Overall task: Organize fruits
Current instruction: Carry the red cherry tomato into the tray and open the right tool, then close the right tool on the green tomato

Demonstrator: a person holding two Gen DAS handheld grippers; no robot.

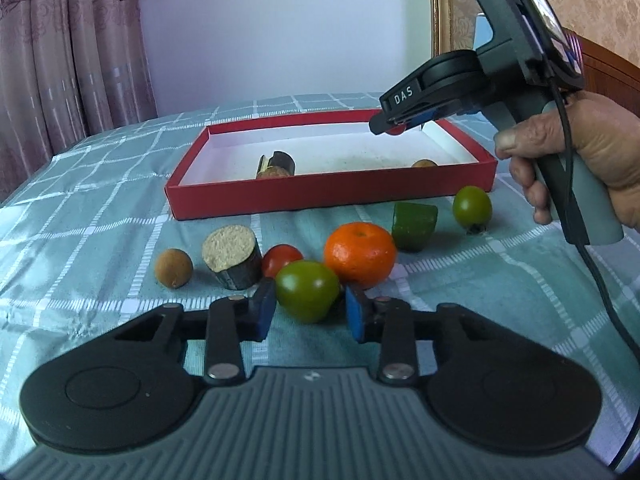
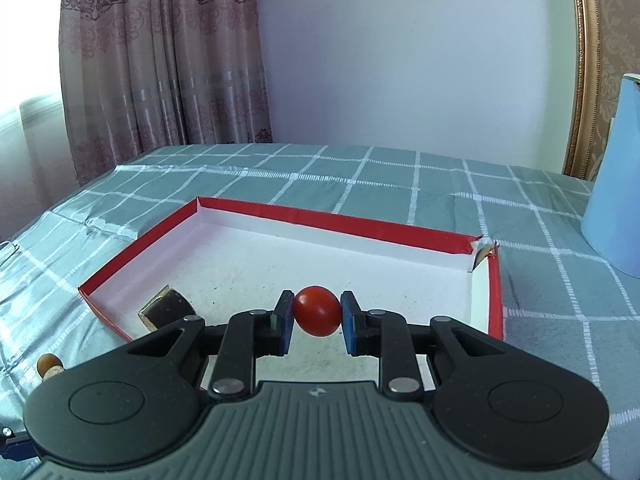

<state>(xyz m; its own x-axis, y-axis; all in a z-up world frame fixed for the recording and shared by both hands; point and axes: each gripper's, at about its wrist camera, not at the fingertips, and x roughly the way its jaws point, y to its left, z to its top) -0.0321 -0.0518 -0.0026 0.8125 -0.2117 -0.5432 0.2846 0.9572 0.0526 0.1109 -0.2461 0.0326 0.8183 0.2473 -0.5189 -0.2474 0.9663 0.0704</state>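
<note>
The right gripper (image 2: pixel 317 322) is clenched on a small red tomato (image 2: pixel 317 315), which sits pinched between its blue pads above the white floor of the red tray (image 2: pixel 332 222); the tomato's long axis runs pad to pad, tilted slightly toward four o'clock. The left gripper (image 1: pixel 310 311) grasps a green tomato (image 1: pixel 307 290) on the checked cloth (image 1: pixel 80 216); an orange (image 1: pixel 360 253) lies at one o'clock from it, touching.

A: Left gripper (image 1: pixel 310 312)?
B: Tomato (image 1: pixel 307 290) between its jaws, on the bed (image 1: pixel 80 216). Mandarin (image 1: pixel 360 253) just beyond, box (image 1: pixel 328 194) farther ahead.
A: Right gripper (image 2: pixel 316 318)?
B: Over the box, small tomato (image 2: pixel 317 316) between its jaws.
</note>
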